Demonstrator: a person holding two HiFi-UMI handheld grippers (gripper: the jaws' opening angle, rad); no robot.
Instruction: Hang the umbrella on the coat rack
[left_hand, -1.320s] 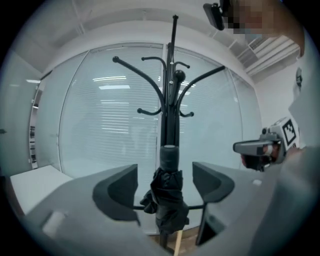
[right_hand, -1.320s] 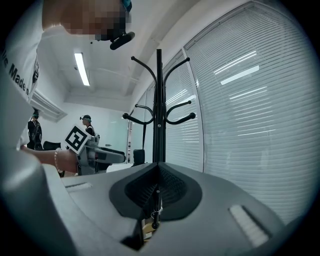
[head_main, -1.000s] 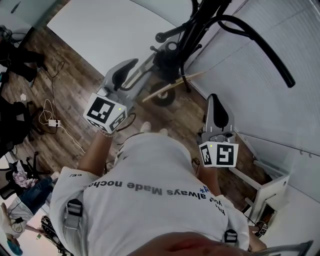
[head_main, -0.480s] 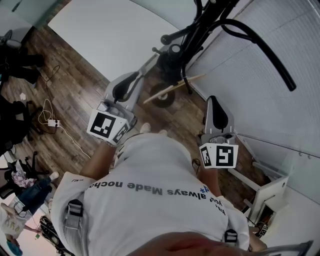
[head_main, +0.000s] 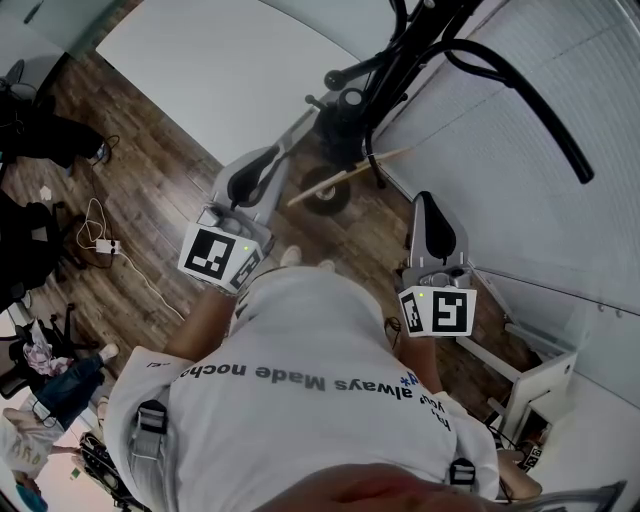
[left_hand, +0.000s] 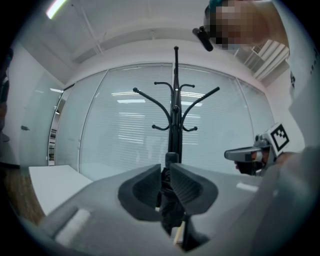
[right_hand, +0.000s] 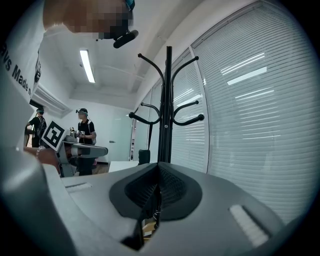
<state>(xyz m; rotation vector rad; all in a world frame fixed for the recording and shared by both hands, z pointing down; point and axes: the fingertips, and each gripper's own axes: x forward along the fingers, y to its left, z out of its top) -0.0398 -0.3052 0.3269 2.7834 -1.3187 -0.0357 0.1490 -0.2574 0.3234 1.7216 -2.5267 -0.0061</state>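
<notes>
Left gripper (left_hand: 166, 172) is clamping tight on the black umbrella (left_hand: 170, 210), pointing at the coat rack (left_hand: 175, 110). Right gripper (right_hand: 158, 167) is sitting fully closed, holding nothing.

Office or meeting room, used as a recording space. Full-height glass partition walls with horizontal blinds (right_hand: 250, 100) run along two sides, with fluorescent strip lights (right_hand: 87, 65) in a white ceiling. Wood-plank floor (head_main: 150, 170), and a plain white counter (head_main: 220, 60) pushed into the corner. A black coat rack (left_hand: 175, 110) stands against the glass. Loose cables and a power strip (head_main: 100, 240) lie on the floor. Two other people (right_hand: 86, 132) stand at the far end.
</notes>
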